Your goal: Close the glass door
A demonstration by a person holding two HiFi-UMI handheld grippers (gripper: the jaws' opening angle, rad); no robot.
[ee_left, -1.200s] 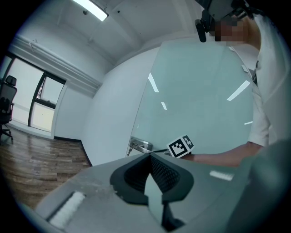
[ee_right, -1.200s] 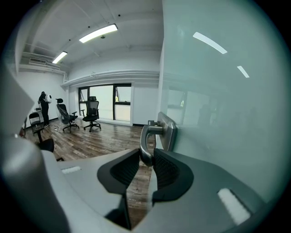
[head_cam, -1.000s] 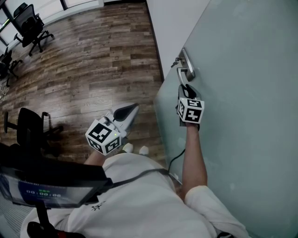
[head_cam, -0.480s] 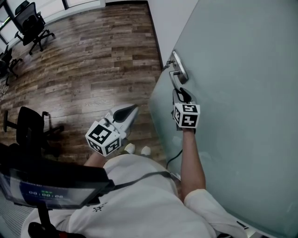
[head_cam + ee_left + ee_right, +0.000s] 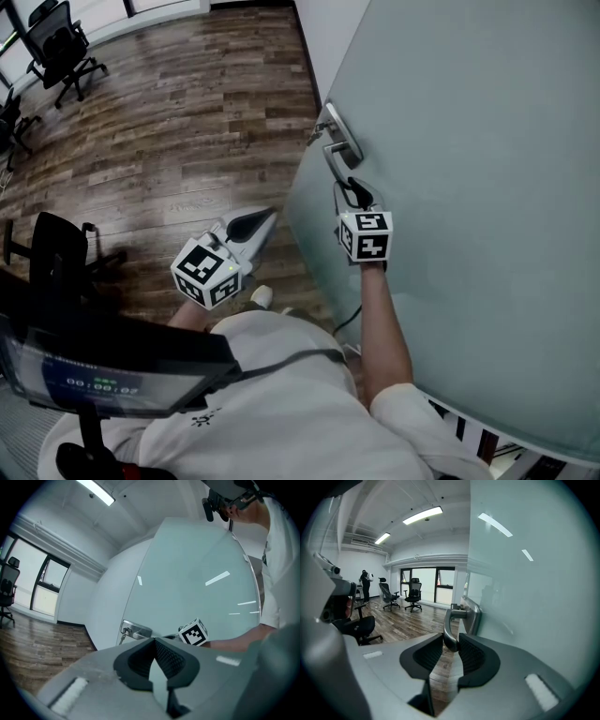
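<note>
The frosted glass door point(image 5: 469, 187) fills the right of the head view, with its metal lever handle point(image 5: 336, 155) near the door's left edge. My right gripper point(image 5: 354, 192) reaches up to the handle. In the right gripper view the lever's end point(image 5: 451, 630) sits between the two dark pads, and the right gripper point(image 5: 451, 641) is shut on it; its jaws have just been opening slightly. My left gripper point(image 5: 267, 216) hangs over the wooden floor left of the door edge, shut with nothing in it. Its tips point(image 5: 153, 641) meet, pointing at the handle plate point(image 5: 136, 631).
Office chairs point(image 5: 56, 47) stand at the far left on the wood floor, and another chair point(image 5: 56, 258) is close at the left. A white wall point(image 5: 333, 37) meets the door's far edge. A person point(image 5: 364, 585) stands far off near the windows.
The door edge and its handle have swung leftward in the head view, with my right gripper moving along on the lever. The left gripper has hardly shifted.
</note>
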